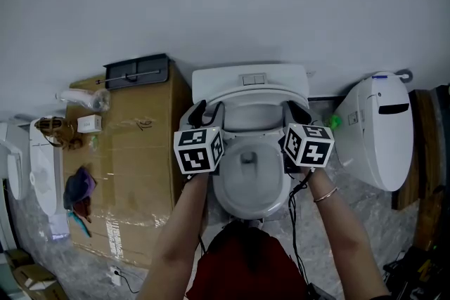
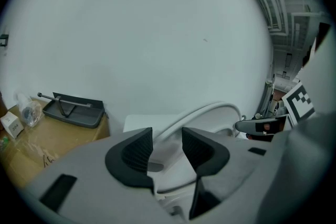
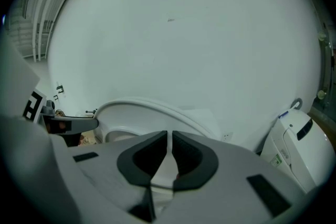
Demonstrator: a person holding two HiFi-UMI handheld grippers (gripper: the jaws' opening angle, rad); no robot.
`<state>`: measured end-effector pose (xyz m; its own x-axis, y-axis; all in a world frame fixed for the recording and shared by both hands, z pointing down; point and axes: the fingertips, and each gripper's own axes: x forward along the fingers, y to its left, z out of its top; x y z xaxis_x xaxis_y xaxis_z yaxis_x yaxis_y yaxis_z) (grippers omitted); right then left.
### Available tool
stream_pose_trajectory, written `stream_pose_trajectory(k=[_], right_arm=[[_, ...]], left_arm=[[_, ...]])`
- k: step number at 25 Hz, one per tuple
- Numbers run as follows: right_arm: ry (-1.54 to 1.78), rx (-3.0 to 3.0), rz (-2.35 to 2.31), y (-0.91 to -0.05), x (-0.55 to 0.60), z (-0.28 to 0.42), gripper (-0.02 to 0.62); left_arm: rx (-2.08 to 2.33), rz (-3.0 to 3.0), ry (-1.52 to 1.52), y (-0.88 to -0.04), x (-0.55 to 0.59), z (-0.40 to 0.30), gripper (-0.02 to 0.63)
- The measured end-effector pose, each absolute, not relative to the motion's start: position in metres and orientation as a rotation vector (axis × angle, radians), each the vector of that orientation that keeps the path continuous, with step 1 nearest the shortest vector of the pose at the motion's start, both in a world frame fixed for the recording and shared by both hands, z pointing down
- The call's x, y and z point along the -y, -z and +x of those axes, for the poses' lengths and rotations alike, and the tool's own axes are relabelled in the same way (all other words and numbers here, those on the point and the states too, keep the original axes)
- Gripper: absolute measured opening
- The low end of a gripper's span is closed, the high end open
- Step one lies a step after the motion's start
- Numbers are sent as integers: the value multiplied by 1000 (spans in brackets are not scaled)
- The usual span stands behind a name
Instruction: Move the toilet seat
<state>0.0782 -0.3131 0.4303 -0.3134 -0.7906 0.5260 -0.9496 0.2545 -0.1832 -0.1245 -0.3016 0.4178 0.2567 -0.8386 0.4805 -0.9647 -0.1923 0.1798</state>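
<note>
"The white plastic toilet seat (image 1: 246, 90) (image 2: 210, 110) (image 3: 136, 105), where is it?"

"Between the two grippers, tilted up off the white ceramic bowl (image 1: 249, 186), with its back arc in front of the white rectangular tank (image 1: 249, 77). The hinges are hidden behind the seat."

"How do the jaws stand?"

"The left gripper (image 1: 205, 111) (image 2: 167, 147) has its jaws spread, and the seat's rim runs through the gap. No pad visibly presses on it. The right gripper (image 1: 297, 111) (image 3: 169, 152) has its jaws pinched to a narrow slit on the seat's thin right edge. The gripper's own grey body covers the edge below the pads."

"What else is blocked?"

"In the head view the person's dark hair and red top cover the front of the bowl. The marker cubes hide both hands, so only forearms and a thin bracelet (image 1: 325, 194) show."

"And around the toilet?"

"A big brown cardboard box (image 1: 133, 151) stands just beside it on the left. A dark grey plastic tray (image 1: 137, 70) (image 2: 73, 108) rests on the box's far end. The small things on the box are too small to name. A second white toilet unit (image 1: 380, 126) (image 3: 291, 136) stands near on the right. Another white fixture is cut off at the left edge."
</note>
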Motion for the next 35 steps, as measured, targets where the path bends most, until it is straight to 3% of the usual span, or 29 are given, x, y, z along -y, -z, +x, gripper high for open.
stream_pose_trajectory(k=[14, 27, 35], right_arm=[[-706, 2267, 1613, -410, 303, 84, 41], [-696, 2479, 1576, -340, 220, 80, 31], [-644, 2544, 1581, -308, 160, 93, 17]], left_arm=[[1640, 2144, -331, -399, 292, -127, 179], [1638, 2224, -306, -360, 217, -116, 54], [1606, 2336, -326, -334, 156, -89, 28]])
